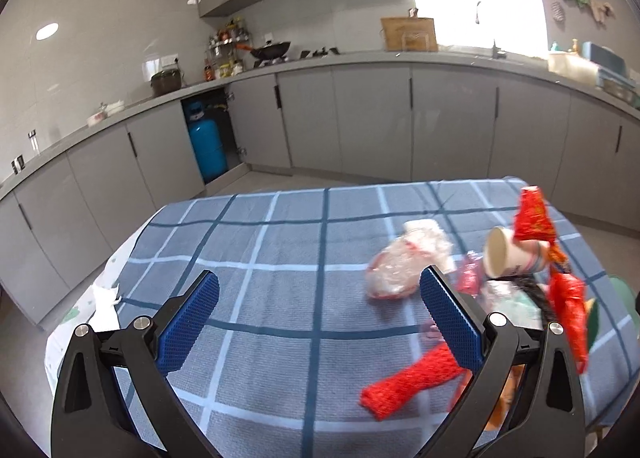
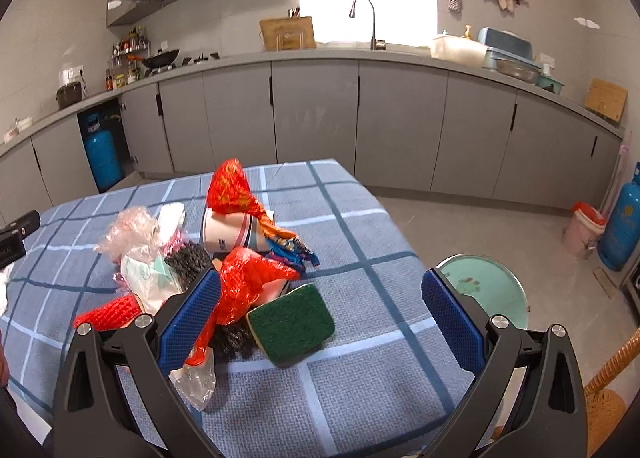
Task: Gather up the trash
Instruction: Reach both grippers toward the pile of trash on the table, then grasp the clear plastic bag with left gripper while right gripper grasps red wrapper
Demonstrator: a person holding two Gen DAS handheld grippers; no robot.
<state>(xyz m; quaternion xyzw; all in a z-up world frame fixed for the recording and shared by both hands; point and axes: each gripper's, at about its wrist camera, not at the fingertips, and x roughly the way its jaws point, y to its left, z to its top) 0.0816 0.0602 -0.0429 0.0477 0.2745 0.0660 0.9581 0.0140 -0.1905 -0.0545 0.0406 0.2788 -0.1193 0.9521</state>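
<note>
A heap of trash lies on the blue checked tablecloth (image 2: pixel 360 338): a tipped paper cup (image 2: pixel 232 234), red snack wrappers (image 2: pixel 232 186), a crumpled clear plastic bag (image 2: pixel 128 232), a red net sleeve (image 2: pixel 110 312) and a green scouring sponge (image 2: pixel 292 322). My right gripper (image 2: pixel 320 298) is open above the cloth, with the sponge and a red wrapper (image 2: pixel 244 282) between its fingers. My left gripper (image 1: pixel 320 298) is open over bare cloth left of the heap. In the left wrist view the clear bag (image 1: pixel 400 262), cup (image 1: pixel 508 254) and net sleeve (image 1: pixel 412 382) lie by its right finger.
A mint-green round lid or bin (image 2: pixel 484 290) stands beside the table's right edge. On the floor beyond are a pink bin with a red liner (image 2: pixel 582 228) and a blue gas cylinder (image 2: pixel 622 226). A wicker chair (image 2: pixel 604 398) is at lower right. Grey cabinets (image 1: pixel 372 118) line the far wall.
</note>
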